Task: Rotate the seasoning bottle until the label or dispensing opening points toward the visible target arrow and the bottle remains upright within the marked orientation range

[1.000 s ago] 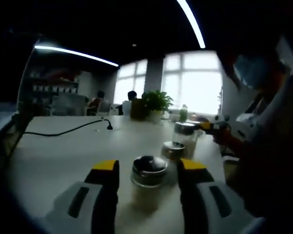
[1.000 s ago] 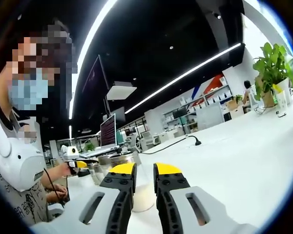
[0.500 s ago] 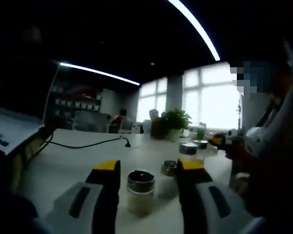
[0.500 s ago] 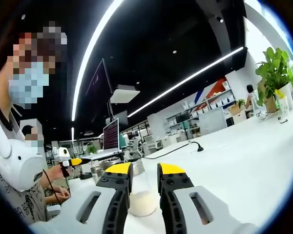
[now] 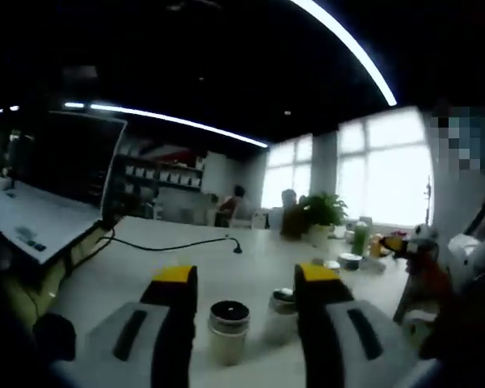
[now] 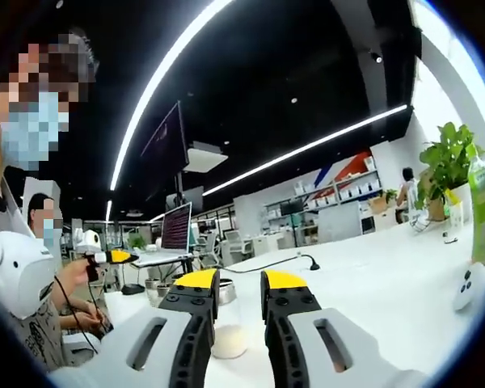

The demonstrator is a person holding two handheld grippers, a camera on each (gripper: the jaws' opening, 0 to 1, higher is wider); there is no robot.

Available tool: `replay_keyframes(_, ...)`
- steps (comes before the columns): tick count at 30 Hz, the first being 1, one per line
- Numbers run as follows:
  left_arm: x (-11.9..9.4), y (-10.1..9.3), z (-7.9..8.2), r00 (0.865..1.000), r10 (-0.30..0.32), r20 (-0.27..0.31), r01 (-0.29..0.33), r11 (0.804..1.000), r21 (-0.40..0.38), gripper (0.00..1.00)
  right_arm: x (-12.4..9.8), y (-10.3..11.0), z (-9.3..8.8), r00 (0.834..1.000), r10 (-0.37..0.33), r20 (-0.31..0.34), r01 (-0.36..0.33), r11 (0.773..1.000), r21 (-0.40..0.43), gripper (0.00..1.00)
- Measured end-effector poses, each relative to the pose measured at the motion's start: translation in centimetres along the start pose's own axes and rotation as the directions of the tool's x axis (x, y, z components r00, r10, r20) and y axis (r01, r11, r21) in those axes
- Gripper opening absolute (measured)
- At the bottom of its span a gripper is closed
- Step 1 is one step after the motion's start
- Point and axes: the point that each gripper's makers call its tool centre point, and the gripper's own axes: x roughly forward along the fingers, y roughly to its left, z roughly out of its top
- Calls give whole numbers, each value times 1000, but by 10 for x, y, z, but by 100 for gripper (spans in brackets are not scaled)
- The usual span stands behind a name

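Observation:
A seasoning bottle (image 5: 229, 327) with a dark lid and pale contents stands upright on the white table (image 5: 137, 275). It is ahead of my left gripper (image 5: 246, 279), in line with the wide gap between the open jaws, and touches neither. A second jar (image 5: 281, 311) stands just to its right. My right gripper (image 6: 239, 281) has its jaws a narrow gap apart. A glass jar (image 6: 228, 333) with white powder stands beyond that gap, partly hidden by the left jaw. The right gripper (image 5: 394, 242) also shows far right in the left gripper view.
A black cable (image 5: 174, 244) runs across the table. An open laptop (image 5: 44, 194) sits at the left. A plant (image 5: 323, 212), a green bottle (image 5: 360, 238) and small jars (image 5: 345, 260) stand at the back right. A person's hand holds the other gripper (image 6: 105, 257).
Both cameras have drawn back, so each bottle looks smaller and farther off. The right jaws parted slightly from the glass jar. The left view has swung to take in the laptop.

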Motion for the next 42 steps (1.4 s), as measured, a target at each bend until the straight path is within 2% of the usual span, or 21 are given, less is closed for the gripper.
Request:
replay_keyframes(1,-2,-2,6,1000,-4,15,4,1000,-3,52,-1,0,3,1000,-4,9,4,1000,3,20)
replay_keyframes(3,-6,-5,10,1000,-9,16,9,1000,-2,52,-4,-7,10,998,-59,31,58,998,27,22)
replay_keyframes(8,-20,-6,19,999,20,30,-20,1000,9,51,-3,-11,6,996,-85,-24,86,996,22,29)
replay_keyframes(11,-22,-8,14,999,8,-32,-8,1000,-3,50,-1,-7,3,996,-70,-58,72,997,22,33)
replay_keyframes(13,-25,-7,10,996,31,-83,-26,998,62,50,-1,-1,7,997,-60,-53,60,998,9,37)
replay_keyframes(16,-26,-10,11,994,54,-95,-41,989,139,49,-1,-5,18,997,-73,-14,73,997,1,42)
replay_keyframes(19,-19,-12,16,996,56,-71,-47,991,123,48,-1,-11,23,996,-94,2,94,995,24,42)
replay_keyframes(23,-12,-14,15,996,70,-60,-63,992,113,50,-1,-9,30,994,-103,21,103,994,26,49)
replay_keyframes(28,-15,-17,16,997,58,-58,-53,994,97,49,0,-9,29,994,-108,16,107,994,28,55)
replay_keyframes(31,-19,-10,10,992,90,-83,-83,993,86,51,-1,-10,27,993,-116,12,116,993,28,58)
replay_keyframes(33,-22,-10,7,993,97,-72,-90,992,93,50,-4,-6,24,994,-107,8,107,994,24,60)
replay_keyframes(34,-23,-13,5,996,70,-63,-66,995,74,50,-4,-7,22,995,-104,3,104,995,10,60)
replay_keyframes(37,-24,-17,5,1000,16,-12,-17,999,-38,49,-2,-16,16,993,-117,-24,118,993,9,62)
replay_keyframes(39,-25,-21,13,999,-14,36,17,997,-71,49,-1,-13,19,994,-106,-5,106,994,29,64)
replay_keyframes(40,-26,-24,18,998,-30,57,34,996,-79,49,-1,-10,22,996,-94,6,94,995,28,64)
replay_keyframes(42,-30,-28,21,998,-31,53,33,998,-51,49,0,-5,25,997,-81,17,80,996,24,65)
